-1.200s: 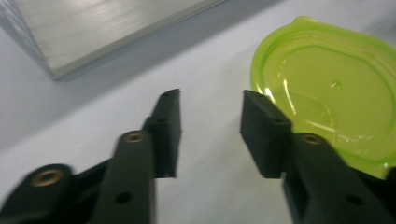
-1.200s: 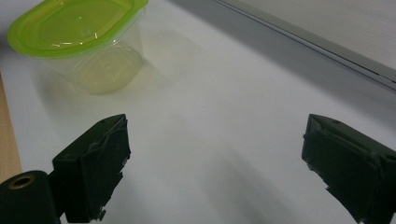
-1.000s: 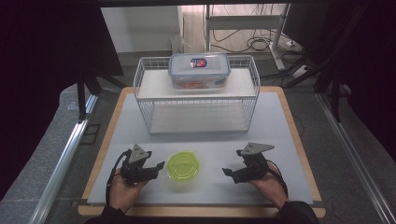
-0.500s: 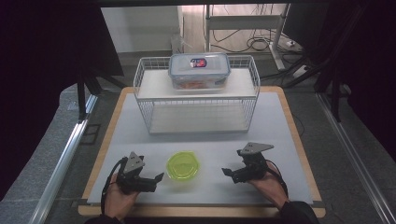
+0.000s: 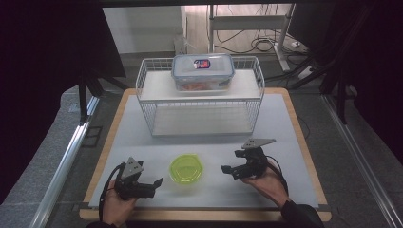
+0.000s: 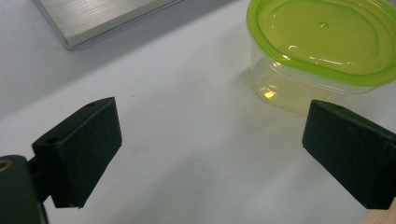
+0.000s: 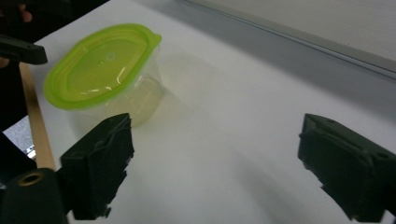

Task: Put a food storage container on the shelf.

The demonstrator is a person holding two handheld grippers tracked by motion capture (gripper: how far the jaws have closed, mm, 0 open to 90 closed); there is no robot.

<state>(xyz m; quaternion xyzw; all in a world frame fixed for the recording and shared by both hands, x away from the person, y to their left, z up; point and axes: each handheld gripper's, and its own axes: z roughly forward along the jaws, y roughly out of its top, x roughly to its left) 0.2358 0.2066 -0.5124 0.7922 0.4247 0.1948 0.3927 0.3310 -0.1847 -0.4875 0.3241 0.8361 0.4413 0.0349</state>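
Black jaws of the left gripper [image 5: 154, 183] are seen at the lower left of the high view, spread apart with nothing between them; bare white table [image 5: 142, 142] lies in the gap. In the left gripper view the same gripper [image 6: 210, 154] is shown released, and the lime-lidded tub [image 6: 322, 51] sits at the upper right of the frame, beyond the right-hand jaw and apart from it. In the centre of the high view's lower half the tub [image 5: 187, 169] is placed upright on the table, lid on, between the two grippers and touched by neither. Behind it, in the upper middle, a white wire rack [image 5: 199, 102] is set, and a clear box with a blue-edged lid [image 5: 203, 71] rests on its top shelf. At the lower right, the right gripper [image 5: 227, 170] is pointed toward the tub; its jaws have just been closing somewhat yet are seen parted and empty. In the right gripper view [image 7: 215, 168] the tub [image 7: 102, 70] lies at the upper left, just past the left-hand jaw, outside the gap.
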